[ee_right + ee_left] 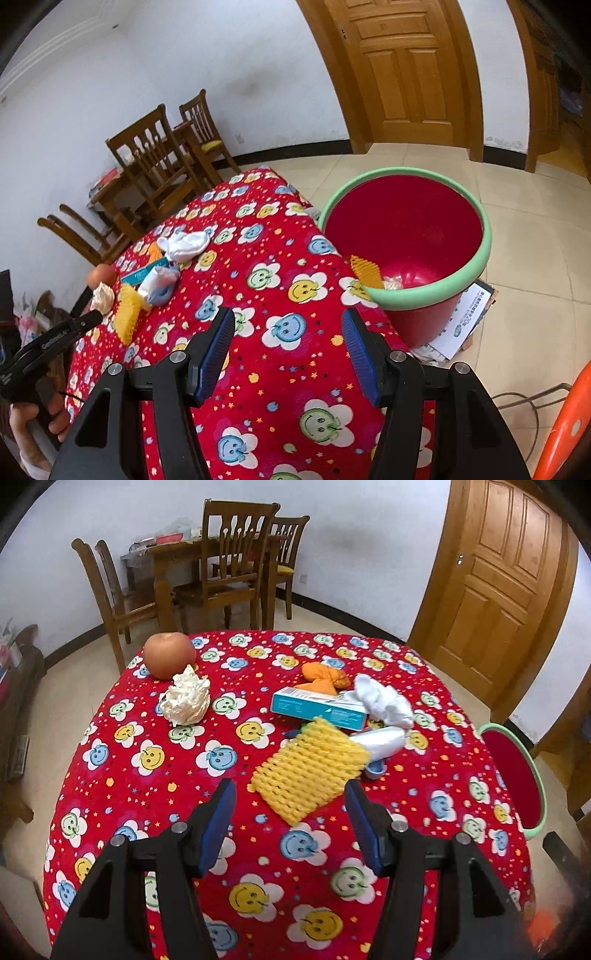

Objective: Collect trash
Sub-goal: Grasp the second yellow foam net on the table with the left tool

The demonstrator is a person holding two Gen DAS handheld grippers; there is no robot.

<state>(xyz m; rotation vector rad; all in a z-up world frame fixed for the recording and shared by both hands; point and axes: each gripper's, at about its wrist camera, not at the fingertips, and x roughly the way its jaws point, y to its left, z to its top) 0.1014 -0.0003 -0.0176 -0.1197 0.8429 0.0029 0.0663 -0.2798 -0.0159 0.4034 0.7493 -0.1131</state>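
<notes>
Left gripper (290,805) apparently just before foam net (309,771)

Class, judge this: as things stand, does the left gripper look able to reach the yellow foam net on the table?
Probably yes. The left gripper is open and the yellow foam net lies just ahead between its fingers' lines, on top of the pile, with nothing on the tablecloth between them.

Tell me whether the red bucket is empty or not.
Not empty. The red bucket already holds a yellow foam net and a crumpled wrapper near its bottom.
</notes>
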